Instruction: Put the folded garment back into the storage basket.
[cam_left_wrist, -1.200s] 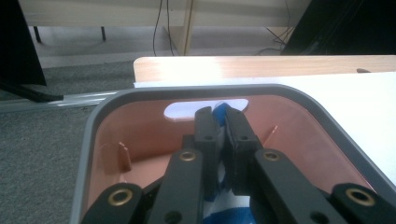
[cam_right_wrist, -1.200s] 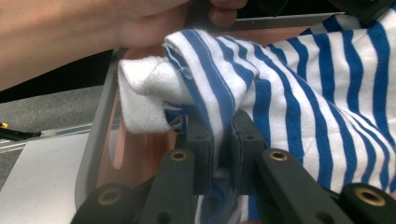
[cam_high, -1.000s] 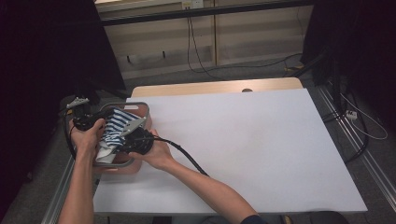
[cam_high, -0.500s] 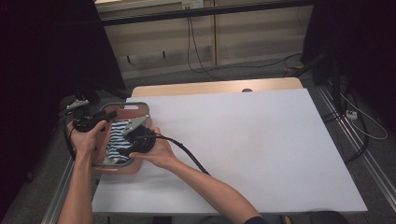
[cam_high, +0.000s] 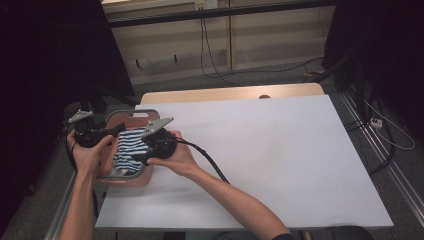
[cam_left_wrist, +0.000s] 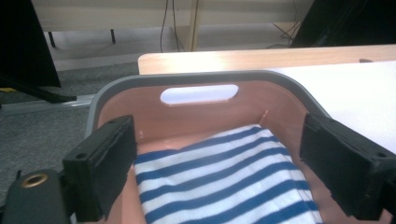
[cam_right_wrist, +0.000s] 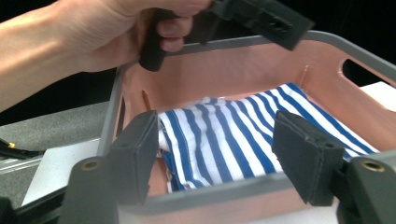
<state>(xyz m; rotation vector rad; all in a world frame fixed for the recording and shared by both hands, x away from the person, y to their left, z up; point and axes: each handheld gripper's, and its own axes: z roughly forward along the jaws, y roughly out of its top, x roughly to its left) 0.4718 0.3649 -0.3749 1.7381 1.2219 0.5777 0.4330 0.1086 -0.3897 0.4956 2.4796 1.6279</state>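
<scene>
A pink basket (cam_high: 131, 114) with a grey rim stands at the table's left edge. In it lies a folded blue-and-white striped cloth (cam_high: 129, 145). My left gripper (cam_high: 114, 132) is at the basket's left side and my right gripper (cam_high: 140, 151) at its right, both pointing in over the cloth. In the left gripper view the gripper (cam_left_wrist: 219, 140) stands wide open above the cloth (cam_left_wrist: 224, 186), facing the basket's handle wall (cam_left_wrist: 187, 79). In the right gripper view the gripper (cam_right_wrist: 217, 133) is open over the near rim, and the cloth (cam_right_wrist: 243, 121) lies untouched beyond it. Both pairs of jaws have just been opening, with nothing pressed between them.
The white tabletop (cam_high: 280, 150) stretches to the right of the basket, with a wooden strip (cam_high: 230, 93) along its far edge. The right gripper's black cable (cam_high: 210, 160) trails across the table. A metal rail (cam_high: 65, 210) runs along the table's left side. Cables lie on the floor behind.
A second ago both grippers held the striped cloth bunched over the basket. Now it lies flat inside, both pairs of jaws have opened, and the hands have drawn back slightly.
</scene>
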